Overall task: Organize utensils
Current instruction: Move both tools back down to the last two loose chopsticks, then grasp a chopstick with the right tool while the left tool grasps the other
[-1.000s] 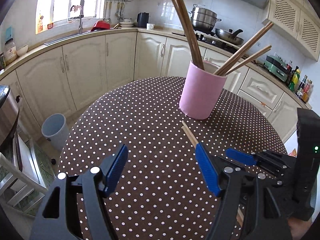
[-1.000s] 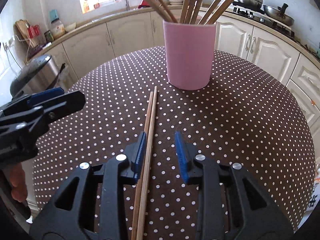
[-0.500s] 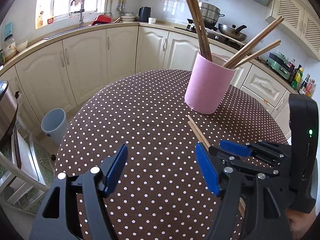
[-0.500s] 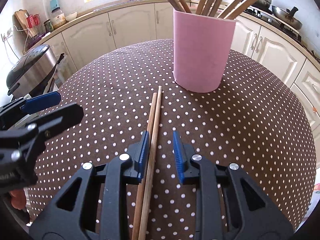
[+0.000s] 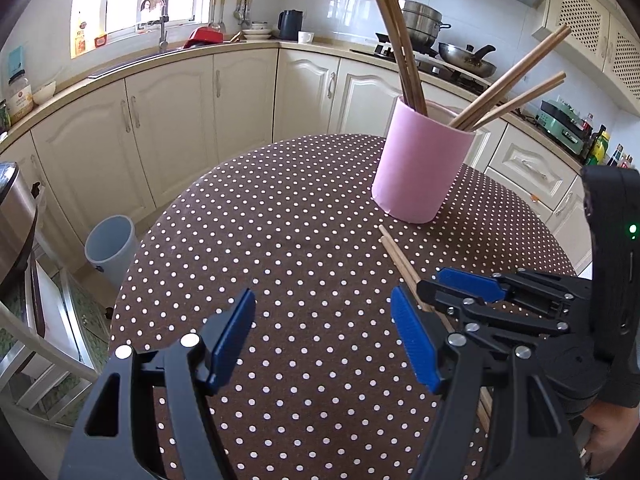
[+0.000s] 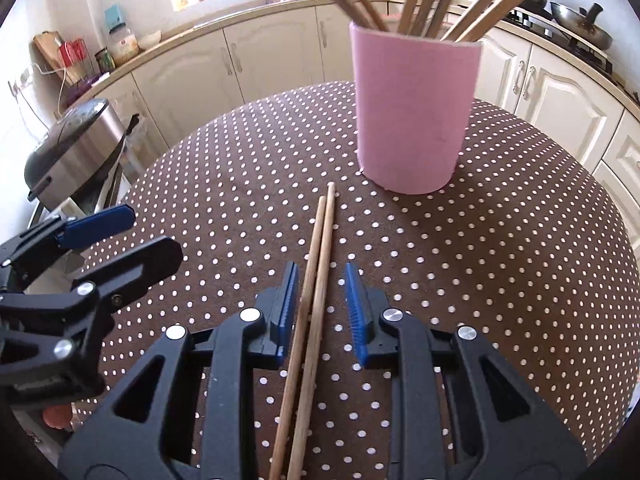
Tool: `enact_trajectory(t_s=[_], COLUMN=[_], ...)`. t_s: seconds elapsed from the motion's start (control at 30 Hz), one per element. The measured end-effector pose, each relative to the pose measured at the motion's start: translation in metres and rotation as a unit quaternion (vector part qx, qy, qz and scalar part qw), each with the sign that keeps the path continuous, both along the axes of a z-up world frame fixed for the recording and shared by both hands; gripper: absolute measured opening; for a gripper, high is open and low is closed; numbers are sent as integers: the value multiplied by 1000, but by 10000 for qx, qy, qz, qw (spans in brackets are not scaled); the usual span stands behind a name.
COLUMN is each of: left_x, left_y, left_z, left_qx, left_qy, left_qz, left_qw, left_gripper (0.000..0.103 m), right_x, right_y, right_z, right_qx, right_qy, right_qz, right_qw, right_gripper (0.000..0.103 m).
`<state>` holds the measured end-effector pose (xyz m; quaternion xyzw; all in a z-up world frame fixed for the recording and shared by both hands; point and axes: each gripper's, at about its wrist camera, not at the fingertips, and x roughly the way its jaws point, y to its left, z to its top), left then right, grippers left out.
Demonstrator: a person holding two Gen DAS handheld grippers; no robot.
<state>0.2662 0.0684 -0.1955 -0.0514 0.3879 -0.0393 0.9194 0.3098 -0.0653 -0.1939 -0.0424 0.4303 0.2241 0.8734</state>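
A pink cup (image 6: 414,112) stands upright on the brown polka-dot table (image 6: 500,240) and holds several wooden chopsticks. It also shows in the left wrist view (image 5: 420,168). Two wooden chopsticks (image 6: 316,280) lie side by side on the table, pointing at the cup. My right gripper (image 6: 320,300) is open, its blue pads on either side of the pair, low over the table. My left gripper (image 5: 324,336) is open and empty above the table, left of the pair (image 5: 400,260). It shows in the right wrist view (image 6: 120,236).
A rice cooker (image 6: 76,148) stands off the table's left edge. A pale bin (image 5: 110,246) sits on the floor by the cream cabinets (image 5: 180,120). The stove with pots (image 5: 440,44) is behind the cup.
My right gripper has moved forward along the two chopsticks toward the cup, so both now lie between its pads. My left gripper has stayed open and shifted slightly.
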Motion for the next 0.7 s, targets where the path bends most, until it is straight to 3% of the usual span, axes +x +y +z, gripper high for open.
enact_trajectory(t_s=[0.53,0.63,0.7], left_x=[-1,0,1], left_y=[-8,-8,-9], left_z=[-8,-9,-10], left_qx=[38,-2,-36], left_qy=[121,171,205], left_qz=[-38,-51,-78], left_qw=[9999,9998,9998], left_gripper=[69,69,69], right_x=[-1,-2,-4], right_y=[8,13,11], right_z=[-13,-14,-14], right_qx=[-338,-471,-463], right_qy=[1,-57,-33], right_qz=[-23,27,67], right_qw=[9994,9989,9989], right_gripper=[24,9,8])
